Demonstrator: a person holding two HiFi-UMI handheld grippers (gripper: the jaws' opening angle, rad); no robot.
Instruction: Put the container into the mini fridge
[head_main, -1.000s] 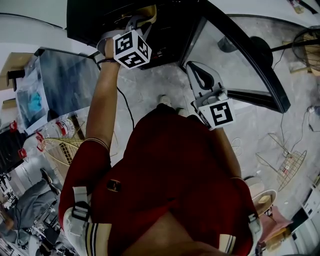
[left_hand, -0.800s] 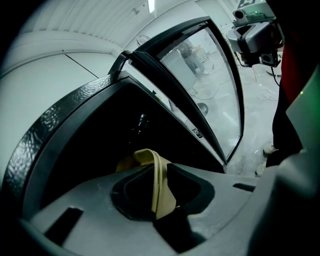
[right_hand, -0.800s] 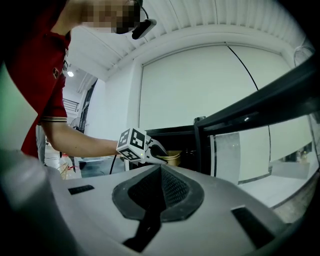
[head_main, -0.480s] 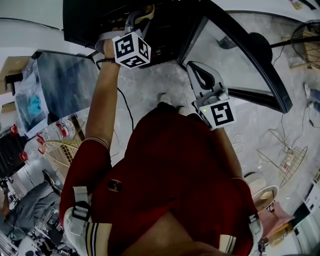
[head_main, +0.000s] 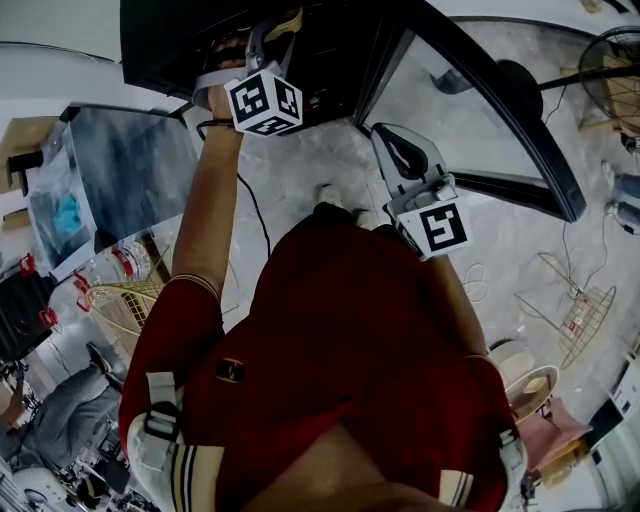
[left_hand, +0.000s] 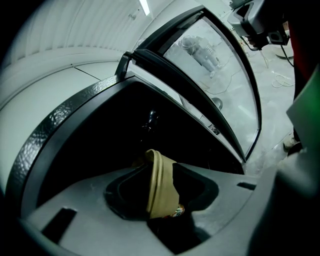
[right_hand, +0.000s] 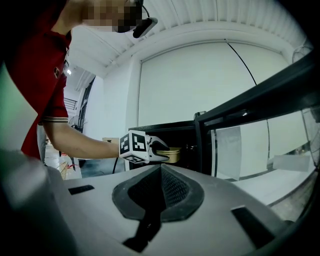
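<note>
My left tool (head_main: 272, 35) has just been spreading its jaws around the container (left_hand: 160, 185) inside the mini fridge (left_hand: 55, 127), so I judge the release underway and a straight pull-back next, while my right tool (right_hand: 160, 190) hangs closed, empty.

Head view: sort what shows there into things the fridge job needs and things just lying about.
Job: tan round container; black mini fridge, glass door open; left gripper, jaws have just been opening, container between them.
Lying about: cream wire basket; red-capped plastic bottles; black floor fan; black cable.
</note>
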